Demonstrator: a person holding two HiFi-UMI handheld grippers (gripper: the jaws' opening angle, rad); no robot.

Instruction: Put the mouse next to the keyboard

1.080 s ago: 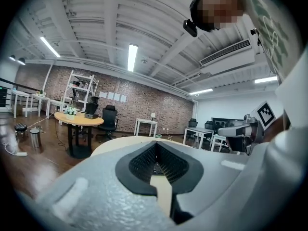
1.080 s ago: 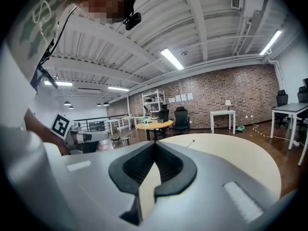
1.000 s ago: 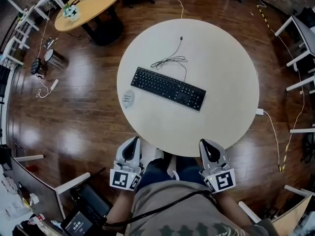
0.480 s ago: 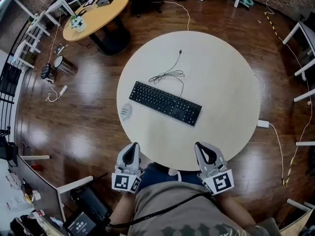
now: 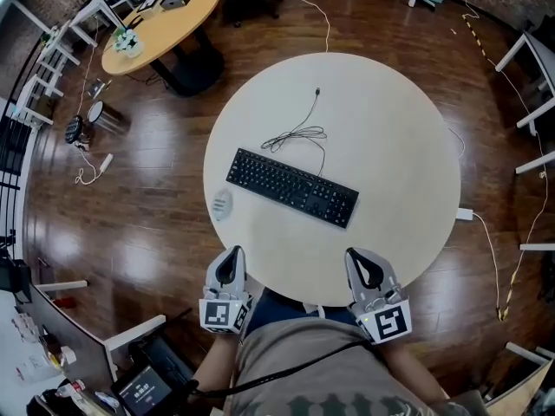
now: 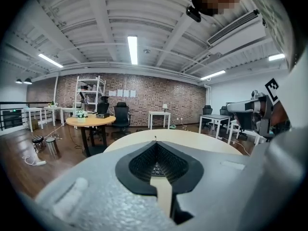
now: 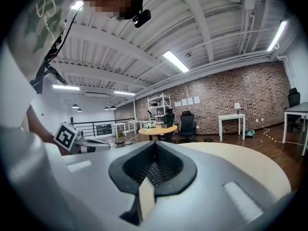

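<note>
Mouse (image 5: 222, 203) unmoved beside keyboard (image 5: 292, 188) | left gripper (image 5: 231, 253), right gripper (image 5: 355, 255): jaws still closed, empty

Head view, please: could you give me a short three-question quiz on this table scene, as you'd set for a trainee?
1. True or false: a gripper is holding the mouse.
2. Which one is nearer the mouse? A: left gripper. B: right gripper.
3. Fill in: the loose cable lies beyond the black ____ on the round table.
Key: 1 false; 2 A; 3 keyboard.
</note>
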